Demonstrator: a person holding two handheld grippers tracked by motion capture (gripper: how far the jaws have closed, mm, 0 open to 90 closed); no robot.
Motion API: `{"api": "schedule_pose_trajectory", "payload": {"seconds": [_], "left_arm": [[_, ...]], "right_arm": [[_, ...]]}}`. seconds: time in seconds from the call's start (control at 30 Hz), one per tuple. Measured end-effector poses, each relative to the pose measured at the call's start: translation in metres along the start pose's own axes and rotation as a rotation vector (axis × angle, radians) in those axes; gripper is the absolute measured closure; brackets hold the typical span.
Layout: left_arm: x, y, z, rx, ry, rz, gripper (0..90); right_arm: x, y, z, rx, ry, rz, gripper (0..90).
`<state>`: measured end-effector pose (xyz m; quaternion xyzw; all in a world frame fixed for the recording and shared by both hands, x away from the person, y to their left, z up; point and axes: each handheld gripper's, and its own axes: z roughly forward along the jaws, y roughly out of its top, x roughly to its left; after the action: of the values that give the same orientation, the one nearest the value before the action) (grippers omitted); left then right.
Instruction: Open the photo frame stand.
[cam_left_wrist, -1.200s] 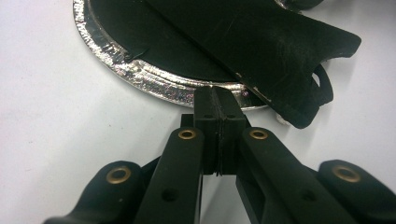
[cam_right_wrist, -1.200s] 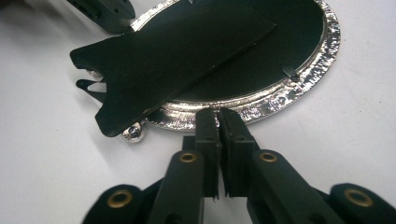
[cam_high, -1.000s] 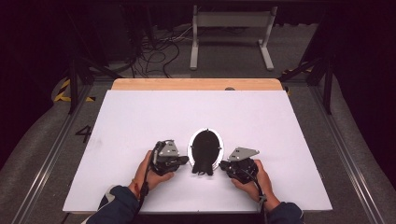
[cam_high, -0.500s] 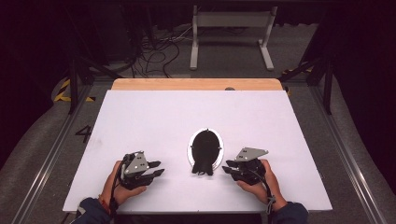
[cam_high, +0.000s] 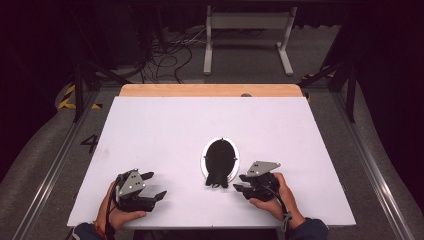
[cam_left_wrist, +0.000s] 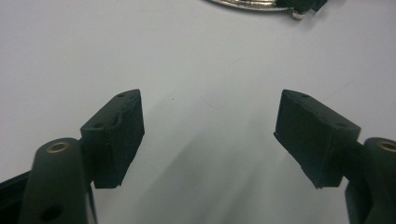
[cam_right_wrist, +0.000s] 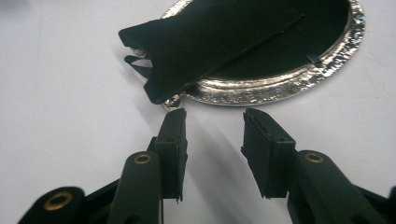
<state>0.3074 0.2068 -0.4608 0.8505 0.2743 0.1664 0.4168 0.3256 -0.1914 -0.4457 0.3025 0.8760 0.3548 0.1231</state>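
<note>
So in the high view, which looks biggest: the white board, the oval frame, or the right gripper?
1. White board, by far the largest.
2. Oval frame, silver rim, black back.
3. Right gripper, open jaws beside the frame; it looks close to the frame in size, so this is unsure.

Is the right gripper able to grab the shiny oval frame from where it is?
Probably yes. The right gripper sits right beside the frame, jaws open and pointing at its rim, with bare table around and nothing between.

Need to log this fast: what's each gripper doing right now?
Left gripper: open, jaws just opened wide, nothing between them.
Right gripper: open, jaws just opened, empty, just short of the oval silver frame.
</note>
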Motion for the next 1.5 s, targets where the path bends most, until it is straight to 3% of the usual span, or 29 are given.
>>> {"api": "schedule_pose_trajectory", "payload": {"seconds": [0.23, 0.43, 0.6, 0.73, 0.87, 1.27, 1.5], "left_arm": [[-0.001, -0.004, 0.003, 0.019, 0.006, -0.003, 21.3], [0.001, -0.008, -0.002, 0.015, 0.015, -0.021, 20.5], [0.0, -0.008, -0.005, 0.008, 0.02, -0.027, 20.4], [-0.002, -0.008, -0.003, 0.024, 0.018, -0.02, 20.0], [-0.003, -0.006, -0.003, 0.023, 0.016, -0.02, 19.9], [-0.002, -0.005, 0.001, 0.028, 0.01, -0.022, 19.6], [-0.001, -0.005, 0.003, 0.034, -0.002, -0.018, 19.2]], "right_arm": [[0.01, 0.007, 0.007, 0.023, 0.003, -0.024, 58.3], [0.014, 0.013, 0.01, 0.023, -0.005, -0.01, 57.0], [0.021, 0.014, 0.012, 0.04, 0.013, -0.027, 55.9], [0.024, 0.015, 0.019, 0.057, -0.017, -0.018, 54.6], [0.024, 0.015, 0.022, 0.055, -0.036, -0.007, 55.0], [0.018, 0.009, 0.015, 0.047, -0.018, 0.036, 68.3], [0.014, 0.008, 0.015, 0.034, 0.004, 0.065, 68.7]]}}
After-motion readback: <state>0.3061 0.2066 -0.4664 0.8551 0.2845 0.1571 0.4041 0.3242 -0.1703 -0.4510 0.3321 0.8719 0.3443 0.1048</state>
